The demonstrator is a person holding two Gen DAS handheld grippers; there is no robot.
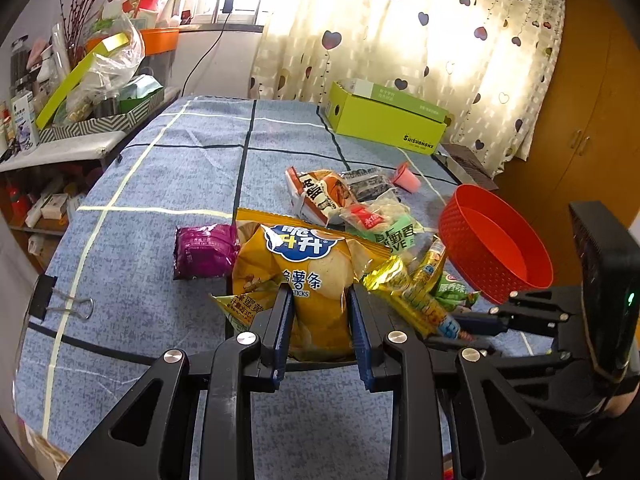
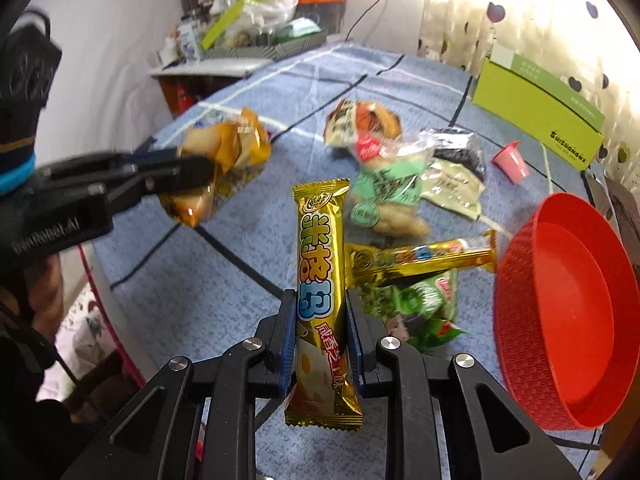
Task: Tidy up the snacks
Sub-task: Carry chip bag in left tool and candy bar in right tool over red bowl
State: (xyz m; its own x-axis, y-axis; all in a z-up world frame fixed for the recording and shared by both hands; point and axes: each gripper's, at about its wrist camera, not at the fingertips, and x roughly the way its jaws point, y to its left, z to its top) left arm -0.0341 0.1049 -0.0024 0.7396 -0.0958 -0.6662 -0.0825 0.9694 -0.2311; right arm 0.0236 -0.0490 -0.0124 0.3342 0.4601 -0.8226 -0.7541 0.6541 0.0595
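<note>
Gold foil snack bar [image 2: 322, 280] stood clamped lengthwise in my right gripper [image 2: 321, 312], lifted beside the red basket [image 2: 520, 320]. My left gripper [image 1: 321, 308] pinched the yellow potato-stick bag [image 1: 304, 272] above the blue cloth [image 1: 160, 184]; it appeared clear of the surface. Other snacks [image 2: 384, 168] lay heaped behind.

Blue checked table cloth [image 1: 160, 184] under scattered snack packets [image 1: 344, 196], red bowl [image 1: 496, 248], green box [image 1: 384, 120].
</note>
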